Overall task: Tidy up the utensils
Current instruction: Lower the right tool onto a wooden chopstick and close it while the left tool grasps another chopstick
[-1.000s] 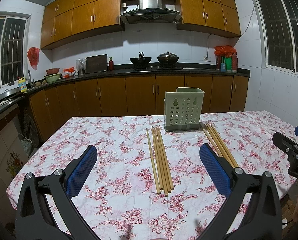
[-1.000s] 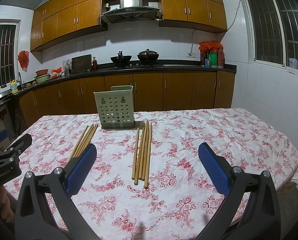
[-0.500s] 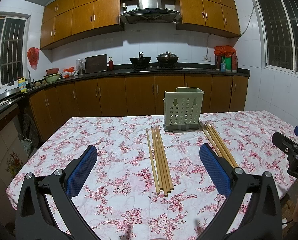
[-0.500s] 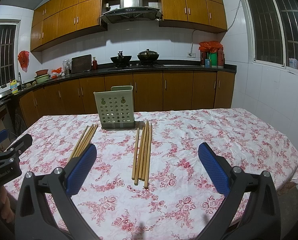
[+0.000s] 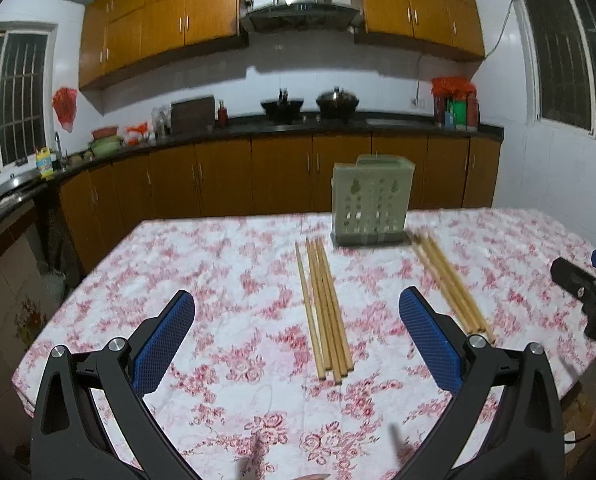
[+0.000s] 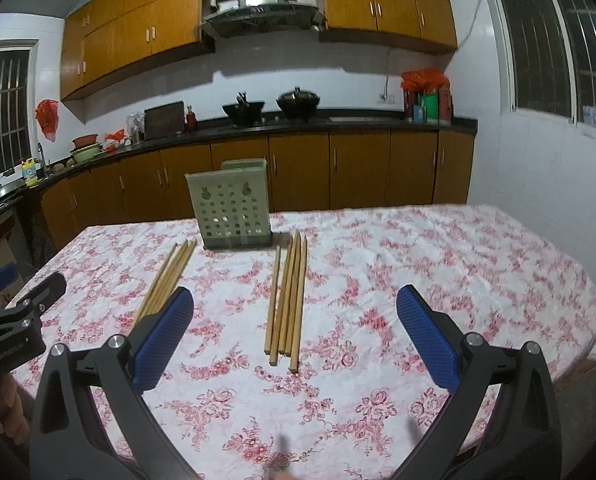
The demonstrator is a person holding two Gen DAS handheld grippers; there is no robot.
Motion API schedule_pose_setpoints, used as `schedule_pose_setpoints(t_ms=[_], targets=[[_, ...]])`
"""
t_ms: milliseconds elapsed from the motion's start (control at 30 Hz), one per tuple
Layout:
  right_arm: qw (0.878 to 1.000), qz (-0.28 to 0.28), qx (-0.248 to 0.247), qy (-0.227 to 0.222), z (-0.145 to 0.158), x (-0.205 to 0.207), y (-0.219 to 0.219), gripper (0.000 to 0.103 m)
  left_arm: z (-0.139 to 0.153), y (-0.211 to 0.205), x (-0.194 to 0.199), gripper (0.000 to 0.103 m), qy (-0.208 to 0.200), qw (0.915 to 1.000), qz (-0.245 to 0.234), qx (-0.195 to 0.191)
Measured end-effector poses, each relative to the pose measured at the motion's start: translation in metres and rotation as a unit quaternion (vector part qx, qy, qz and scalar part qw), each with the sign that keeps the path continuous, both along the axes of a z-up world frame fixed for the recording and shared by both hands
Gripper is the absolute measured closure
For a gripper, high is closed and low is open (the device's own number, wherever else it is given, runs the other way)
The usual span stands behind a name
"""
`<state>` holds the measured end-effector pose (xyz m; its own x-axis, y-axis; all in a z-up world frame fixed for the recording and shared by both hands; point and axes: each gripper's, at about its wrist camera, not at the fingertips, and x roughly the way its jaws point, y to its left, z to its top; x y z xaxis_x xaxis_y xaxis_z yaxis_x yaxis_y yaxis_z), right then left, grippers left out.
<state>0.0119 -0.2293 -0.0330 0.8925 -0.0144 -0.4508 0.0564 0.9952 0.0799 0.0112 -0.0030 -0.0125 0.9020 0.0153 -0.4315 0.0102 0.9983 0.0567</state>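
Both the left gripper (image 5: pixel 296 320) and the right gripper (image 6: pixel 294 320) hover over the floral tablecloth (image 5: pixel 226 280) with jaws spread wide and empty. Two bundles of bamboo chopsticks, one (image 5: pixel 325 308) ahead of the left gripper and another (image 6: pixel 288 300) ahead of the right, lie flat just before the pale green perforated plastic holder (image 5: pixel 371 204). A good pick probably means lowering one gripper across a bundle's middle, pinching it square, then tipping it upright into the holder.

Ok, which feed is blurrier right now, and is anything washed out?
Left wrist view: motion-smeared, the utensil holder and chopsticks soft. Right wrist view: sharper, holder holes crisp. Both views: fisheye bends the cabinets; no glare on the tablecloth.
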Motion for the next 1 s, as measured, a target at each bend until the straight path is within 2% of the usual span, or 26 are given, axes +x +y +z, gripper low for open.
schedule_pose_setpoints(t_ms=[133,233,267,300,333,400,500,633,833,1000], targets=[[0.998,-0.011,0.03,0.056,-0.018,0.025,-0.016,0.005,-0.016,0.009,0.022,0.002,0.05,0.9986,0.018,-0.004],[0.992,-0.012,0.054,0.117,-0.037,0.053,-0.028,0.023,-0.024,0.024,0.039,0.003,0.084,0.9957,0.036,-0.015],[0.989,-0.01,0.06,0.133,-0.041,0.062,-0.03,0.035,-0.026,0.027,0.045,0.005,0.091,0.9948,0.041,-0.018],[0.987,-0.008,0.067,0.145,-0.045,0.069,-0.033,0.047,-0.028,0.03,0.05,0.011,0.098,0.994,0.045,-0.018],[0.984,-0.005,0.079,0.163,-0.051,0.079,-0.036,0.052,-0.03,0.032,0.057,0.017,0.107,0.9929,0.048,-0.019],[0.978,0.003,0.1,0.185,-0.059,0.096,-0.04,0.071,-0.034,0.037,0.066,0.027,0.123,0.9909,0.05,-0.022],[0.972,0.016,0.11,0.207,-0.067,0.119,-0.037,0.082,-0.041,0.04,0.081,0.039,0.145,0.9877,0.047,-0.032],[0.969,0.033,0.108,0.221,-0.071,0.14,-0.03,0.085,-0.049,0.039,0.093,0.047,0.162,0.9853,0.043,-0.034],[0.962,0.046,0.099,0.251,-0.085,0.159,-0.024,0.089,-0.056,0.035,0.106,0.048,0.177,0.9829,0.03,-0.039],[0.964,0.045,0.086,0.247,-0.089,0.161,-0.024,0.094,-0.061,0.031,0.115,0.053,0.19,0.9804,0.015,-0.05]])
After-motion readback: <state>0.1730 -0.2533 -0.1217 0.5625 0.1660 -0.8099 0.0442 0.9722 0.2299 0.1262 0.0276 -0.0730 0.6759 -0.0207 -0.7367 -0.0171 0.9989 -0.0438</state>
